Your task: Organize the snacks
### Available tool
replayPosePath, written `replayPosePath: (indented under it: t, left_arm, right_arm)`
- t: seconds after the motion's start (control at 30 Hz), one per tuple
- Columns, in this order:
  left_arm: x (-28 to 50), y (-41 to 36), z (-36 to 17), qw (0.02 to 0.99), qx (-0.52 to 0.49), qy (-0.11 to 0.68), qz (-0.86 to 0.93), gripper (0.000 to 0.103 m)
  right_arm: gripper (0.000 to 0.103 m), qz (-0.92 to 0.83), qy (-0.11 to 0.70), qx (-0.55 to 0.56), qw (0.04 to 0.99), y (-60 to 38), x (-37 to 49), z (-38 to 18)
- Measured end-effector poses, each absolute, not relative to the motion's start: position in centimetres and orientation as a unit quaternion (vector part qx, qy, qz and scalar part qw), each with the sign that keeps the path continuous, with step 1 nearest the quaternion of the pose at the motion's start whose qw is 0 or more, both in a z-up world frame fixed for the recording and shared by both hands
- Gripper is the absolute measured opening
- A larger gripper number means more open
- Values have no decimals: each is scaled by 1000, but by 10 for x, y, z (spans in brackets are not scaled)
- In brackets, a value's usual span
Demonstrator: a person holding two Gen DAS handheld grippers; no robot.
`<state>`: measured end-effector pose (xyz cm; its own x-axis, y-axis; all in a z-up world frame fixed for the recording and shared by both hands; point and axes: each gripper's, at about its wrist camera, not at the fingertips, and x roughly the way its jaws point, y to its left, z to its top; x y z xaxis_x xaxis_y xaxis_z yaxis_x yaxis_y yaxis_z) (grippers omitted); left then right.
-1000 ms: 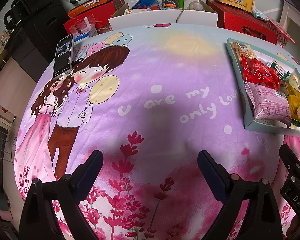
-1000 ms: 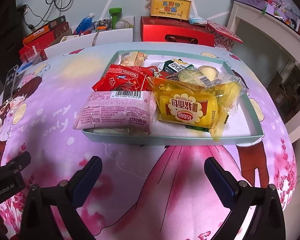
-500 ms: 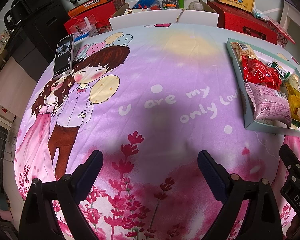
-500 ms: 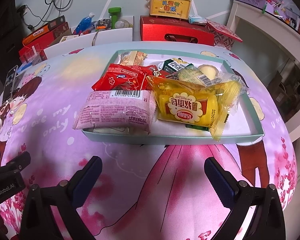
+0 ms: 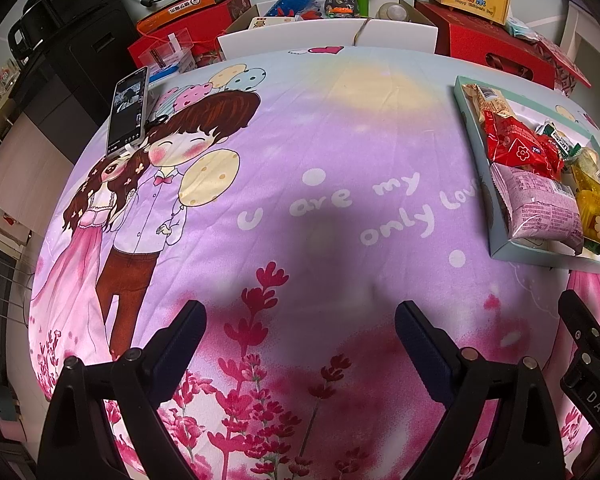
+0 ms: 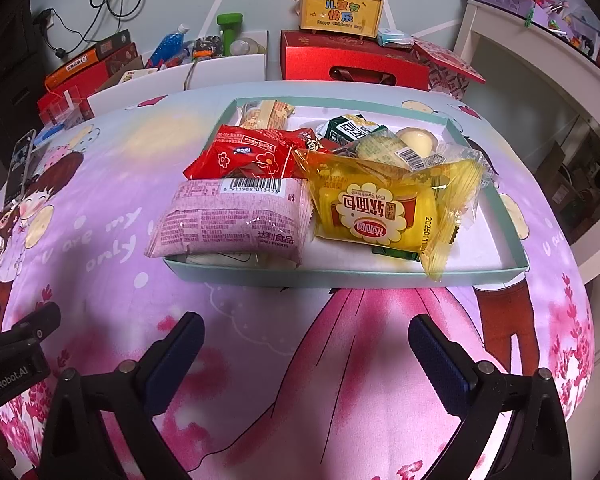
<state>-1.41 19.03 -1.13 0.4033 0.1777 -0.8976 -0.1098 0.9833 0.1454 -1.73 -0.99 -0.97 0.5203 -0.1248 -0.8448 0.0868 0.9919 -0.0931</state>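
Right gripper [image 6: 304,344]: jaws spread wide, nothing between them, hanging over the printed cloth [image 6: 340,360]; straight ahead of its tips, close, sits the shallow teal tray [image 6: 340,278] with its long side running across the view, so the near wall faces the tongs square-on; inside, ahead-left, the pink packet [image 6: 228,220] lies lengthwise across the tongs' line and overhangs the tray's near-left corner; ahead-right, touching it, the yellow packet [image 6: 374,214], also lying crosswise; behind them the red packet [image 6: 248,156] and smaller wrapped snacks, partly hidden.

Left gripper [image 5: 300,328]: also spread wide and empty; bare cloth ahead of it; the tray is well off to its right, seen end-on; a phone [image 5: 127,110] lies far ahead-left.

Judgement: right gripper is clearly the nearer one; pink packet is the closest pick, but its long axis is crosswise, so the open jaws would need to straddle its short width or turn first.
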Motion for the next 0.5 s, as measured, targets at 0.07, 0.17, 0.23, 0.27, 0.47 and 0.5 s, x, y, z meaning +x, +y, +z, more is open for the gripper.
replayPosePath:
  t: [0.07,0.17,0.23,0.27,0.47,0.5]
  left_arm:
    - [-14,190,-11,837,31,539,86,95]
    - [-14,190,-11,837,32,539,86,95]
    - [-14,190,-11,837,31,539,86,95]
    - [-14,190,-11,837,32,539,86,95]
    - [-14,190,-11,837,31,539,86,95]
    - [-14,191,-11,837,31,539,86,95]
  right_arm:
    - [103,-61,486,-20,872,-10,-17,-10]
    - [103,-61,486,-20,872,-10,-17,-10]
    - [103,-61,487,-21,871,-10,-17,-11]
    - [103,-60,487,-21,871,-10,-18,-11]
    - [103,-59,487,-21,871,-9,-19,-11]
    - [103,-60,487,-21,871,-10,-18,-11]
